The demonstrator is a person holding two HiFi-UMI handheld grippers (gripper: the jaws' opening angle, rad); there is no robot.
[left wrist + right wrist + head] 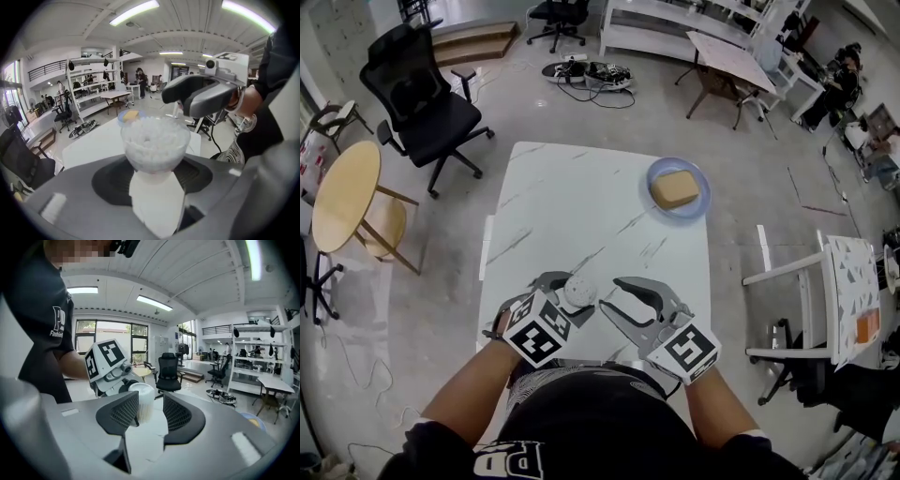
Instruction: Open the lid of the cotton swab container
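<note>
Head view: at the near edge of the white counter, my left gripper jaws clamp the cotton swab container, right gripper just beside it

Left gripper view: container gripped between the jaws

Right gripper view: jaws parted, container visible in the gap beyond their tips

Clear round cotton swab container, packed w/ white swabs, sits upright, clamped btwn left gripper's jaws, just in front of right gripper's parted tips; can't tell if lid's on.
</note>
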